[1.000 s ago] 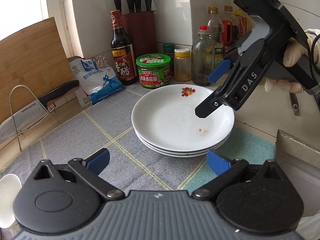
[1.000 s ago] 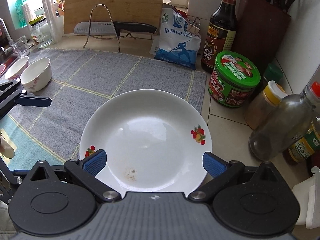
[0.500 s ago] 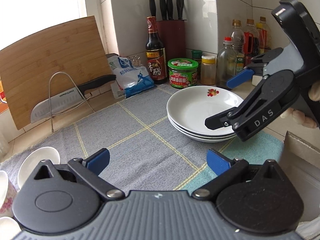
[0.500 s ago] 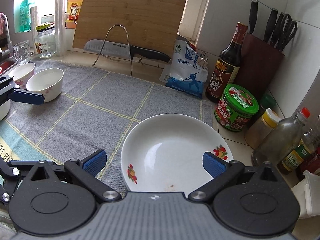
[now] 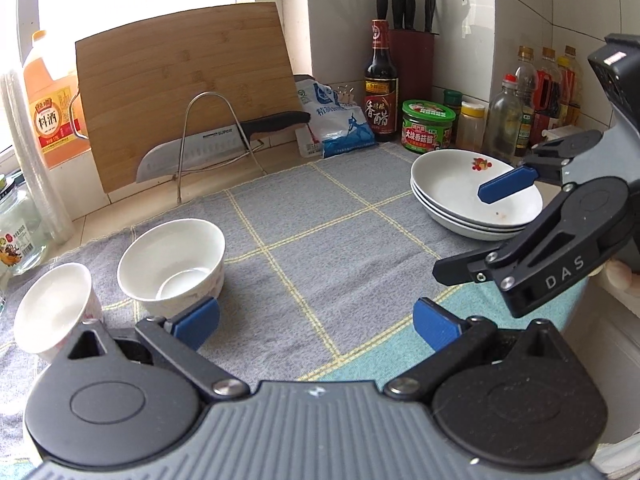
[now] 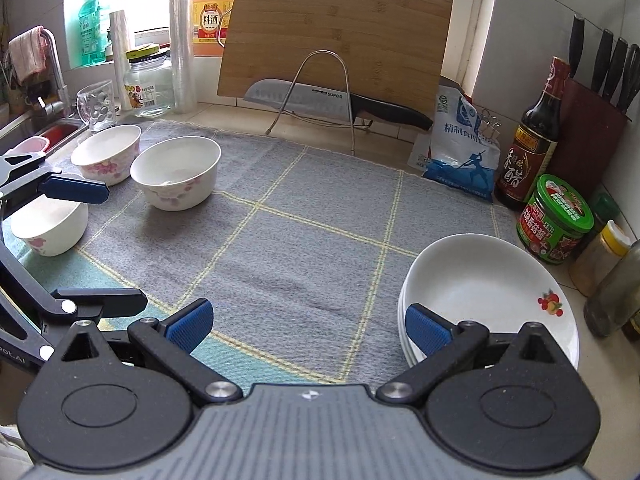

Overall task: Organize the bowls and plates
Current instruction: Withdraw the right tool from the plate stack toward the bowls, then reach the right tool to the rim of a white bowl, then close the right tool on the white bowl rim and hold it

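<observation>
A stack of white plates (image 6: 490,288) sits rim-up at the right end of a grey checked cloth (image 6: 304,220) on a kitchen tabletop (image 6: 248,114), the top plate's fruit motif (image 6: 550,302) on the side nearest the green-lidded jar (image 6: 554,218). Round, the plates have no long axis. The right hand-held gripper (image 6: 306,326) hangs above the cloth with fingers spread wide and nothing between them, its right pad (image 6: 428,330) over the near edge of the stack. The left hand-held gripper (image 5: 316,320) is likewise spread and empty, over the cloth's left half, its left pad in front of a white bowl (image 5: 172,266). At the far end of the cloth from the stack, the right wrist view shows three upright flower-patterned bowls (image 6: 176,178), plus a glass mug (image 6: 96,106) and a sink beyond; the left wrist view shows only two. The left wrist view alone takes in the bottles (image 5: 540,96) behind the stack. A chopping board (image 6: 340,40) and knife (image 6: 340,102) lean beyond the cloth.
</observation>
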Action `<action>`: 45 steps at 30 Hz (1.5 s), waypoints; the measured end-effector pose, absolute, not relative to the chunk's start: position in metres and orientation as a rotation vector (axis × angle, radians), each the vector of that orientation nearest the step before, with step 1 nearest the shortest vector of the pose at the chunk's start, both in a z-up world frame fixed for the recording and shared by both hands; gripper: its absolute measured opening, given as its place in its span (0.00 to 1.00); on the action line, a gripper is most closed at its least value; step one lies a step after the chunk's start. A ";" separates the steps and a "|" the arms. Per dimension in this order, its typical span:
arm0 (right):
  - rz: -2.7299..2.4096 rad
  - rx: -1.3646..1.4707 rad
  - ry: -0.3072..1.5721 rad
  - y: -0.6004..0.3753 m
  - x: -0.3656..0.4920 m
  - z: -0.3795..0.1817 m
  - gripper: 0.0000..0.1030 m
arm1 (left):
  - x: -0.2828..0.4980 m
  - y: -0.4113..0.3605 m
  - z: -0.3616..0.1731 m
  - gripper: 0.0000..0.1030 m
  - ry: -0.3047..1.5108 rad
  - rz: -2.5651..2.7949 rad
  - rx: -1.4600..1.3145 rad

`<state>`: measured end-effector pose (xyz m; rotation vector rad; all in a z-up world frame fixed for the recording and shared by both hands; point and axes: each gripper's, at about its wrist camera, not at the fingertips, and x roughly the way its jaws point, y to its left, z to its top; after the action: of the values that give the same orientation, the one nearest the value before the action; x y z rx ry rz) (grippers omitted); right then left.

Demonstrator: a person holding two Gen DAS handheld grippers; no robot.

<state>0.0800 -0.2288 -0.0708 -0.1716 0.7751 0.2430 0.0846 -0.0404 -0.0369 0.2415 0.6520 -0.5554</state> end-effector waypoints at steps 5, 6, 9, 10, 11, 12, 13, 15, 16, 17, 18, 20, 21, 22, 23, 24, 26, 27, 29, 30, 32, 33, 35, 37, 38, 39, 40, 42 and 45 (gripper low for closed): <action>0.255 -0.155 0.756 -0.194 0.076 -0.068 1.00 | 0.079 -0.006 -0.029 0.99 0.621 -0.553 0.257; 0.261 -0.154 0.755 -0.188 0.076 -0.068 1.00 | 0.081 0.001 -0.029 0.99 0.619 -0.548 0.257; 0.286 -0.160 0.755 -0.167 0.076 -0.070 1.00 | 0.083 0.024 -0.027 0.99 0.617 -0.527 0.238; 0.297 -0.163 0.755 -0.160 0.076 -0.071 1.00 | 0.085 0.033 -0.027 0.99 0.621 -0.524 0.230; 0.310 -0.169 0.754 -0.152 0.077 -0.072 1.00 | 0.086 0.041 -0.027 0.99 0.623 -0.520 0.222; 0.323 -0.175 0.753 -0.145 0.077 -0.073 1.00 | 0.088 0.049 -0.028 0.99 0.623 -0.509 0.215; 0.336 -0.181 0.752 -0.137 0.077 -0.074 1.00 | 0.089 0.057 -0.028 0.99 0.624 -0.497 0.210; 0.366 -0.196 0.750 -0.122 0.078 -0.077 1.00 | 0.092 0.071 -0.029 0.99 0.634 -0.475 0.207; 0.380 -0.203 0.747 -0.116 0.078 -0.078 1.00 | 0.095 0.079 -0.031 0.99 0.645 -0.457 0.205; 0.400 -0.208 0.744 -0.107 0.079 -0.079 1.00 | 0.097 0.086 -0.032 0.99 0.657 -0.446 0.201; 0.421 -0.210 0.743 -0.100 0.079 -0.080 1.00 | 0.100 0.093 -0.035 0.99 0.668 -0.436 0.194; 0.472 -0.207 0.745 -0.087 0.080 -0.083 1.00 | 0.106 0.105 -0.038 0.99 0.691 -0.402 0.181; 0.498 -0.209 0.745 -0.081 0.081 -0.084 1.00 | 0.107 0.112 -0.039 1.00 0.690 -0.391 0.181; 0.519 -0.213 0.740 -0.075 0.081 -0.086 1.00 | 0.108 0.115 -0.040 1.00 0.688 -0.380 0.186; 0.533 -0.217 0.739 -0.070 0.081 -0.087 1.00 | 0.111 0.120 -0.041 0.99 0.692 -0.360 0.196; 0.553 -0.225 0.745 -0.062 0.083 -0.090 1.00 | 0.114 0.124 -0.044 0.99 0.700 -0.346 0.199; 0.579 -0.240 0.747 -0.050 0.084 -0.096 1.00 | 0.119 0.132 -0.047 0.99 0.715 -0.326 0.190; 0.591 -0.245 0.748 -0.045 0.085 -0.098 1.00 | 0.122 0.136 -0.049 0.99 0.723 -0.323 0.185; 0.613 -0.257 0.749 -0.034 0.085 -0.102 1.00 | 0.126 0.142 -0.052 0.97 0.739 -0.317 0.175; 0.622 -0.263 0.742 -0.030 0.086 -0.103 1.00 | 0.127 0.144 -0.053 0.97 0.746 -0.315 0.170; 0.636 -0.274 0.734 -0.022 0.086 -0.105 1.00 | 0.131 0.147 -0.057 0.94 0.761 -0.313 0.159; 0.638 -0.280 0.733 -0.018 0.087 -0.107 1.00 | 0.133 0.148 -0.059 0.89 0.771 -0.317 0.156; 0.645 -0.287 0.725 -0.013 0.089 -0.107 1.00 | 0.136 0.148 -0.063 0.83 0.792 -0.323 0.147; 0.655 -0.291 0.726 -0.007 0.091 -0.108 1.00 | 0.137 0.149 -0.065 0.76 0.805 -0.336 0.139; 0.658 -0.293 0.725 -0.005 0.092 -0.109 1.00 | 0.138 0.148 -0.067 0.76 0.808 -0.343 0.138; 0.660 -0.293 0.723 -0.003 0.092 -0.110 1.00 | 0.138 0.148 -0.067 0.76 0.809 -0.346 0.140; 0.665 -0.293 0.724 -0.001 0.092 -0.110 1.00 | 0.138 0.148 -0.067 0.75 0.808 -0.352 0.138; 0.669 -0.295 0.725 0.001 0.092 -0.111 0.97 | 0.139 0.148 -0.067 0.74 0.809 -0.363 0.130; 0.674 -0.297 0.731 0.003 0.093 -0.111 0.92 | 0.142 0.148 -0.067 0.68 0.812 -0.374 0.123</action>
<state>0.0927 0.0028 -0.1113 -0.2975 0.7312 0.6737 0.1417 0.1483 -0.0668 0.1228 0.8117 -0.3737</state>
